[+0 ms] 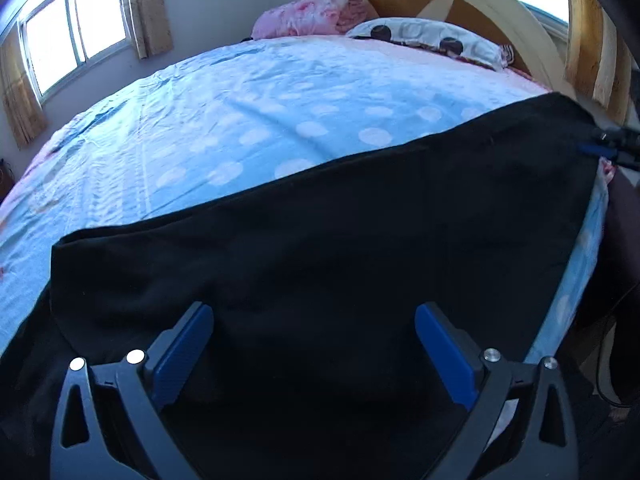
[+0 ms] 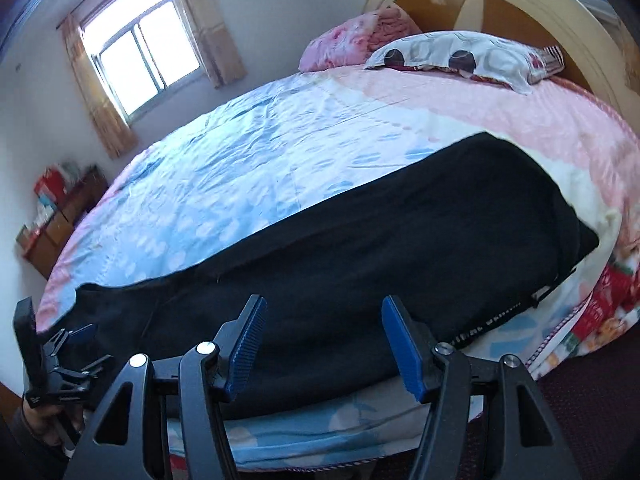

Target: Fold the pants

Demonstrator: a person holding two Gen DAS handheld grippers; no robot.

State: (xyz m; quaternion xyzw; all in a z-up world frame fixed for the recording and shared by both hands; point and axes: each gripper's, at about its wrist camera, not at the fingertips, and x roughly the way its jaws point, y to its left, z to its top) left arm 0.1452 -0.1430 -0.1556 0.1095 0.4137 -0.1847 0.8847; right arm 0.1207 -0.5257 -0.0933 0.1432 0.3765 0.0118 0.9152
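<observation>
your black pants (image 1: 340,240) lie stretched flat along the near edge of the bed (image 1: 248,120), on the blue dotted cover, well short of the pillows (image 2: 460,54) at the headboard. your left gripper (image 1: 314,344) hovers over the dark cloth with its jaws spread and nothing between the pads. your right gripper (image 2: 324,344) is likewise released, its blue pads apart above the pants
</observation>
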